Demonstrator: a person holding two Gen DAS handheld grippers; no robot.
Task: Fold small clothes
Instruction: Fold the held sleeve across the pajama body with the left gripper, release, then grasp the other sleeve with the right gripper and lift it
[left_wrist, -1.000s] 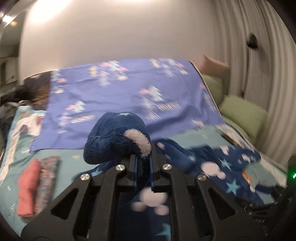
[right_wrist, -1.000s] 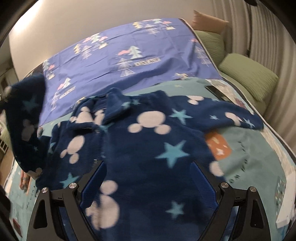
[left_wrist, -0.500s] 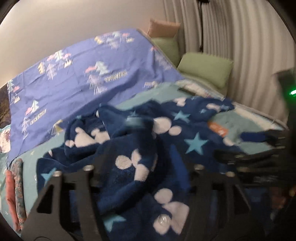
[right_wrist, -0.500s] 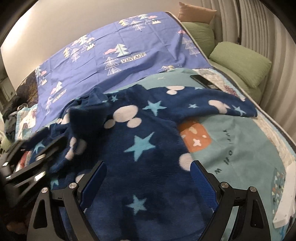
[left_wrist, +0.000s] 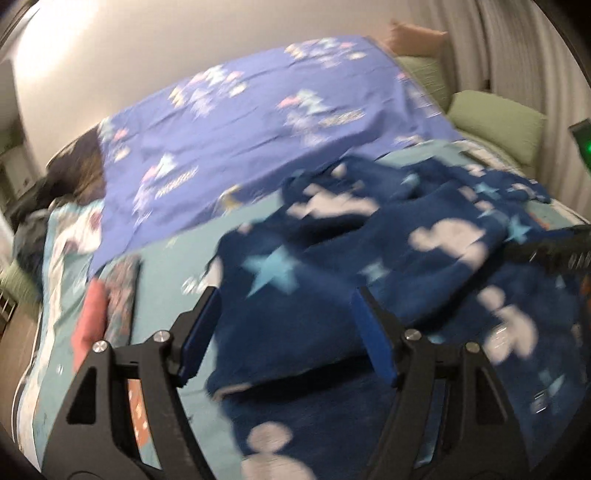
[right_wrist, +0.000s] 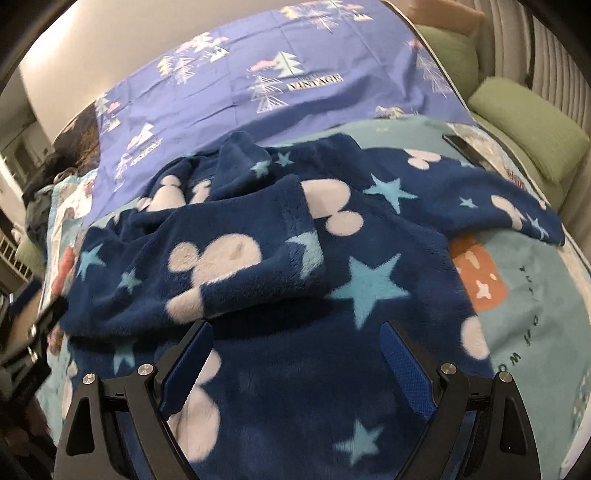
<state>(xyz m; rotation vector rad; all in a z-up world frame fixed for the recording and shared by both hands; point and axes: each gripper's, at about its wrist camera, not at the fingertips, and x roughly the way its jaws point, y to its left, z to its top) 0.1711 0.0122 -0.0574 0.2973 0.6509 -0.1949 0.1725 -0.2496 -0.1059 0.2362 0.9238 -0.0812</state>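
Observation:
A navy fleece top (right_wrist: 369, 266) with white mouse heads and light blue stars lies on the teal bedspread (right_wrist: 535, 314). Its left sleeve (right_wrist: 207, 266) is folded over the chest; its right sleeve (right_wrist: 498, 195) stretches out to the right. My right gripper (right_wrist: 295, 354) is open and empty just above the lower body of the top. My left gripper (left_wrist: 286, 325) is open and empty over the top's (left_wrist: 332, 295) left side; this view is blurred.
A purple sheet (right_wrist: 258, 74) with tree prints covers the far bed. Green pillows (right_wrist: 528, 125) lie at the right by the curtain. Folded pink and patterned clothes (left_wrist: 107, 295) lie at the left. A dark phone (right_wrist: 461, 147) lies near the right sleeve.
My left gripper was shut on the left sleeve and held it up; it carried it over the chest, let go and is now open and drawn back. My right gripper stayed open.

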